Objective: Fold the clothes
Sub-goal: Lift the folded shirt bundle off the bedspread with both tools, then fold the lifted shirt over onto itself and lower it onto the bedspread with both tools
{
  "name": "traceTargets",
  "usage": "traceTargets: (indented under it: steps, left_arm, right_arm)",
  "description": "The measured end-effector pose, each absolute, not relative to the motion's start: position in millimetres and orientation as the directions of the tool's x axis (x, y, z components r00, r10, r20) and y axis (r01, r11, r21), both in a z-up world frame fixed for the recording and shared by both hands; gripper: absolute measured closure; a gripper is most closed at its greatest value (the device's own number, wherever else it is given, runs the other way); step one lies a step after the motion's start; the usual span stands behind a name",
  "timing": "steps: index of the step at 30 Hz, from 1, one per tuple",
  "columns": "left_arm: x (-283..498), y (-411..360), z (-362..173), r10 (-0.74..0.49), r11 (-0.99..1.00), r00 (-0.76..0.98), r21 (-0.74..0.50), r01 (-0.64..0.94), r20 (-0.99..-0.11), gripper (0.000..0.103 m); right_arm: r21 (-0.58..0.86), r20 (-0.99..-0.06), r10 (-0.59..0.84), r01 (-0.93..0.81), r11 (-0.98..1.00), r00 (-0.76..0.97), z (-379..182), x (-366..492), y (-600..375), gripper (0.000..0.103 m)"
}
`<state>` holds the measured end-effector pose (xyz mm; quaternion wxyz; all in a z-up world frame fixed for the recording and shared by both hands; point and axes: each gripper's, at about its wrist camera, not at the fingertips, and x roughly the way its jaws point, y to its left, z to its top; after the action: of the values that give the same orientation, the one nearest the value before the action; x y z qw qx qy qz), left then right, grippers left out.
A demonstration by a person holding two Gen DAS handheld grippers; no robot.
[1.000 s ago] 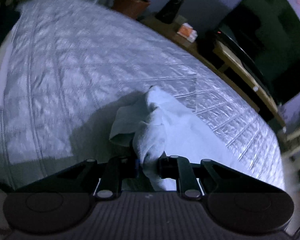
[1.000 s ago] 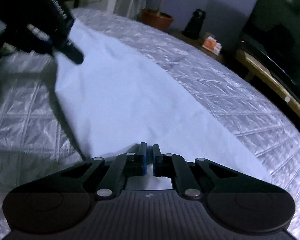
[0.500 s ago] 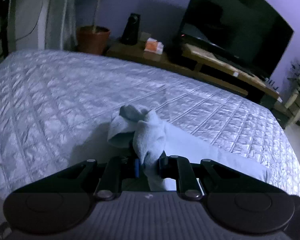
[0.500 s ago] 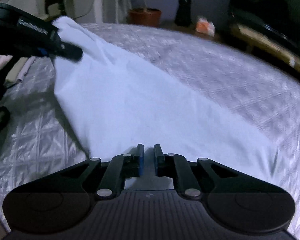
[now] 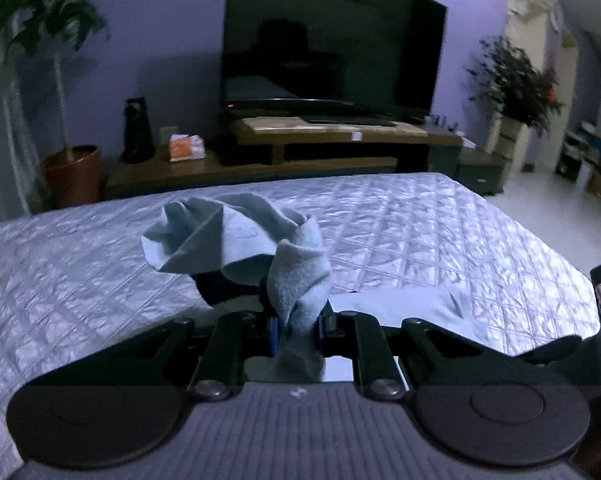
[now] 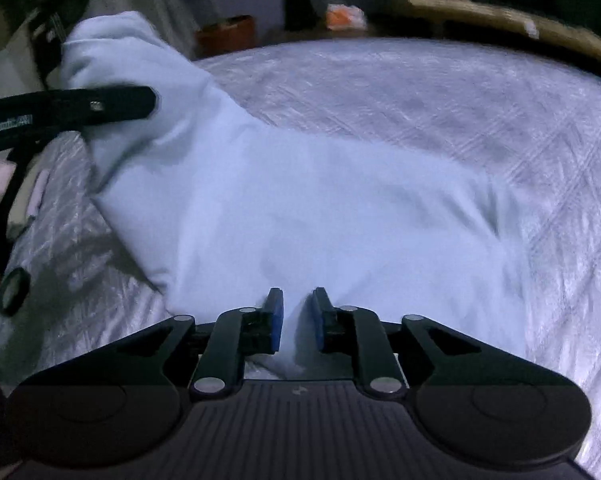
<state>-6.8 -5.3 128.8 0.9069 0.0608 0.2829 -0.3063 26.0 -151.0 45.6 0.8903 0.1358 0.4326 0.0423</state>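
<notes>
Our left gripper has its jaws clamped on a bunched wad of the pale blue garment, which rises between the pads and flops over in loose folds above them. Our right gripper is opening: its blue pads stand a little apart, with a ridge of the same cloth running up between them, and we cannot tell whether they still pinch it. Outward from there, the garment lies spread on the quilted bedspread, reaching from the right gripper's fingers up to the lifted end that the left gripper holds in the air at the upper left of the right wrist view. Its long axis runs across the bed between our two grippers, one end raised and the rest flat or sagging. We judge that we are in the middle of a fold, carrying the left end over while the right end is let go. The next move calls for laying the held end down squarely on the flat part, edges matched, before the left jaws release. Beyond the bed stand a television and a potted plant.
</notes>
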Motion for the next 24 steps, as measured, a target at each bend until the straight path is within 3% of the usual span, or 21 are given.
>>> traceTargets:
  steps: [7,13,17,24]
  left_arm:
    - [-20,-40,120,-0.568,0.724,0.601,0.007,0.690,-0.561,0.088]
    - [-31,-63,104,-0.588,0.641,0.551,0.075,0.764,-0.592,0.088]
    - [-38,-76,95,-0.601,0.591,0.518,0.098,0.801,-0.609,0.088]
    - [-49,-95,85,-0.622,0.513,0.465,0.121,0.850,-0.630,0.088]
  right_arm:
    - [0.361,-0.746,0.217,0.109,0.926,0.629,45,19,-168,0.086]
    - [0.420,-0.737,0.131,0.297,0.858,0.663,47,-22,-208,0.071]
    - [0.543,-0.696,0.169,0.358,0.759,0.698,28,-41,-231,0.081]
    - [0.563,-0.688,0.187,0.352,0.748,0.701,23,-45,-240,0.094]
